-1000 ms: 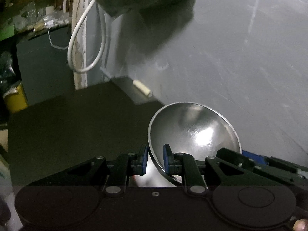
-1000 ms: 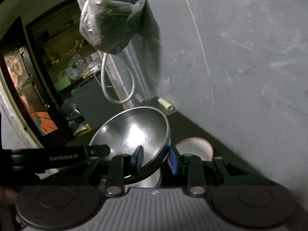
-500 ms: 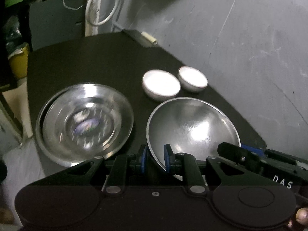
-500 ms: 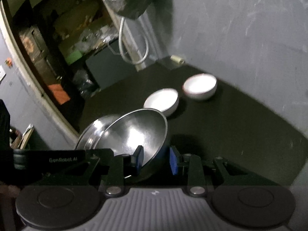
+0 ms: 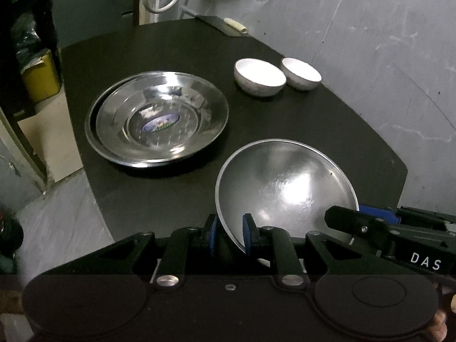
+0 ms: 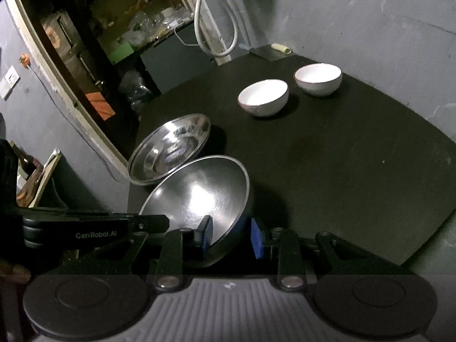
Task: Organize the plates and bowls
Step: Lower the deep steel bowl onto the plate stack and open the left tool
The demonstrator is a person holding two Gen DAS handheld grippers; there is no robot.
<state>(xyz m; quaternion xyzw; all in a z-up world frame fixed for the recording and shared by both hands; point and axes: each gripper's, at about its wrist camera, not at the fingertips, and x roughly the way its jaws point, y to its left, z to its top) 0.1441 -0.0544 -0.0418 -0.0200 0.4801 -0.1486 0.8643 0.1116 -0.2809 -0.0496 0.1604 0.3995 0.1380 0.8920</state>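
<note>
Both grippers pinch the rim of one steel bowl (image 5: 285, 185), low in the frame: the left gripper (image 5: 229, 236) with jaws pressed on its near edge, the right gripper (image 6: 230, 236) likewise. On the black worktop (image 5: 285, 119), stacked steel plates (image 5: 156, 119) sit left of centre; two white bowls (image 5: 259, 77) rest upper right, near the wall.

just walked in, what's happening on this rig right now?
Both grippers grip one steel bowl by opposite sides of its rim: the left gripper and the right gripper each have a pad inside and a pad outside. The bowl is tilted over the black table. On the table sit stacked steel plates and two white bowls, side by side.
</note>
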